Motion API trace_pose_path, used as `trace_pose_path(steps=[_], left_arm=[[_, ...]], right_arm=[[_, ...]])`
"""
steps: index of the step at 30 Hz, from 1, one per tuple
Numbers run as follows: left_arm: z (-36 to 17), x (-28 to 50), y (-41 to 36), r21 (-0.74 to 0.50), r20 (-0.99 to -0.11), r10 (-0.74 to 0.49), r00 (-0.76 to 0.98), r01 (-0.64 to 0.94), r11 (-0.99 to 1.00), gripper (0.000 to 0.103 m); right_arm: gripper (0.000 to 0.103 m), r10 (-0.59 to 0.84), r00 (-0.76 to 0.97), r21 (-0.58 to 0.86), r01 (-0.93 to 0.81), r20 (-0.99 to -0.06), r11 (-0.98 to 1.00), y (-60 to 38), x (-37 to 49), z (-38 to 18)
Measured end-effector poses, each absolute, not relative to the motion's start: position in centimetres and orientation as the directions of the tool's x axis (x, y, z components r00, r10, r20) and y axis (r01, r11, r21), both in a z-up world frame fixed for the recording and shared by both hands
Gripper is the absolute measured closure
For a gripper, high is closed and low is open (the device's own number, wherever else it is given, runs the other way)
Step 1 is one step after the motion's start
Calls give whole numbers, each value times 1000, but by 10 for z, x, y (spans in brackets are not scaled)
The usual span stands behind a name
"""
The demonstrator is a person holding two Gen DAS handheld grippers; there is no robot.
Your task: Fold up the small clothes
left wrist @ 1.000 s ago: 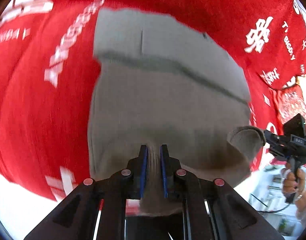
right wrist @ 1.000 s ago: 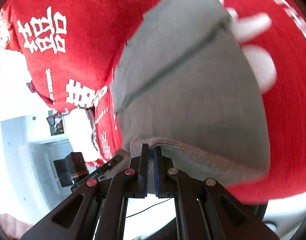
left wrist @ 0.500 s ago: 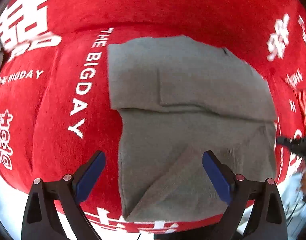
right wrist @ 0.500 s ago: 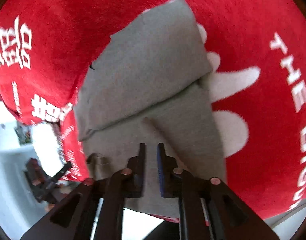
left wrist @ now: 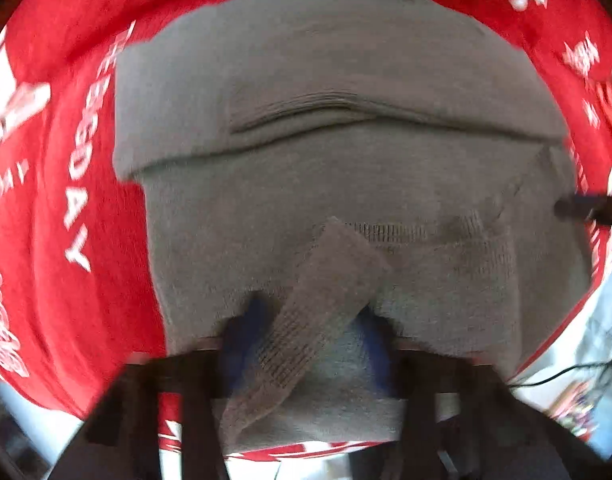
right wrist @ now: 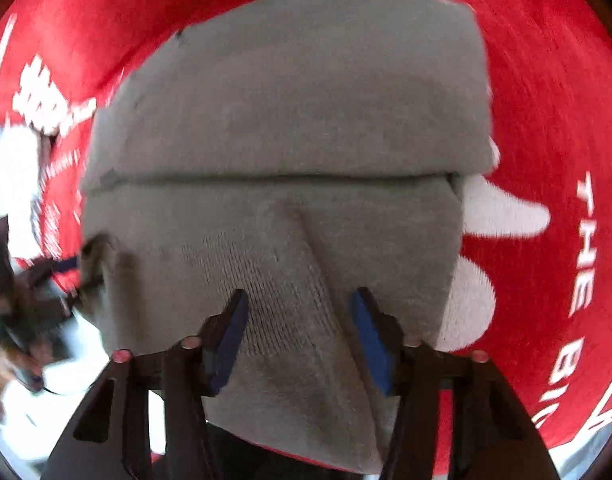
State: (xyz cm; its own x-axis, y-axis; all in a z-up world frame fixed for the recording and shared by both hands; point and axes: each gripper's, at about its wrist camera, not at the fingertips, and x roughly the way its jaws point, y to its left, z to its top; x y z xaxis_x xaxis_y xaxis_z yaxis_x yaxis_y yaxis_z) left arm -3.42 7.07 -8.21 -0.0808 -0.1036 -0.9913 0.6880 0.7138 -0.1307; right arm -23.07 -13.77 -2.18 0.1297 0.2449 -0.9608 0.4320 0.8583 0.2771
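A grey knitted garment [left wrist: 326, 160] lies on the red cloth, with its far part folded over in a flat band. It also fills the right wrist view [right wrist: 290, 120]. My left gripper [left wrist: 310, 320] is open, its blue pads either side of a raised ribbed strip [left wrist: 326, 280] of the near edge. My right gripper [right wrist: 298, 320] is open, its blue pads straddling a ridge of the near edge [right wrist: 306, 264]. The frames are blurred, so contact with the knit is unclear.
A red cloth with white lettering [left wrist: 78, 216] covers the table, also in the right wrist view [right wrist: 546, 120]. The table's near edge and a pale room show at the lower right [left wrist: 586, 380]. The other gripper shows at the left [right wrist: 34, 280].
Both grippers let go of the near edge after laying it down. The left opened wide first and has since narrowed; the right has opened. Both now sit lower and closer to the garment.
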Motion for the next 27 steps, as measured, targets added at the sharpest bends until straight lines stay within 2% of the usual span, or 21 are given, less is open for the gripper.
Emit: trace_pose_path(steps=[3, 11, 16, 19, 22, 27], left_arm=[[-68, -30, 73, -149, -988, -139, -68, 670, 727, 95], [16, -13, 76, -212, -959, -285, 10, 643, 736, 95], [44, 39, 56, -207, -931, -345, 116, 611, 764, 95], [40, 75, 31, -186, -918, -354, 176, 600, 779, 95], [17, 104, 3, -127, -923, -314, 222, 594, 794, 95], [-53, 142, -33, -57, -958, -195, 211, 525, 849, 95]], right_arm=[[97, 242, 134, 276, 383, -961, 882, -131, -233, -9], [96, 214, 334, 340, 384, -918, 859, -170, -241, 81], [97, 142, 427, 324, 392, -893, 861, -212, -203, 112], [97, 116, 450, 317, 402, -886, 859, -229, -163, 105], [97, 95, 439, 296, 417, -893, 859, -247, -128, 78], [97, 104, 342, 271, 487, -934, 830, -268, -95, 9]])
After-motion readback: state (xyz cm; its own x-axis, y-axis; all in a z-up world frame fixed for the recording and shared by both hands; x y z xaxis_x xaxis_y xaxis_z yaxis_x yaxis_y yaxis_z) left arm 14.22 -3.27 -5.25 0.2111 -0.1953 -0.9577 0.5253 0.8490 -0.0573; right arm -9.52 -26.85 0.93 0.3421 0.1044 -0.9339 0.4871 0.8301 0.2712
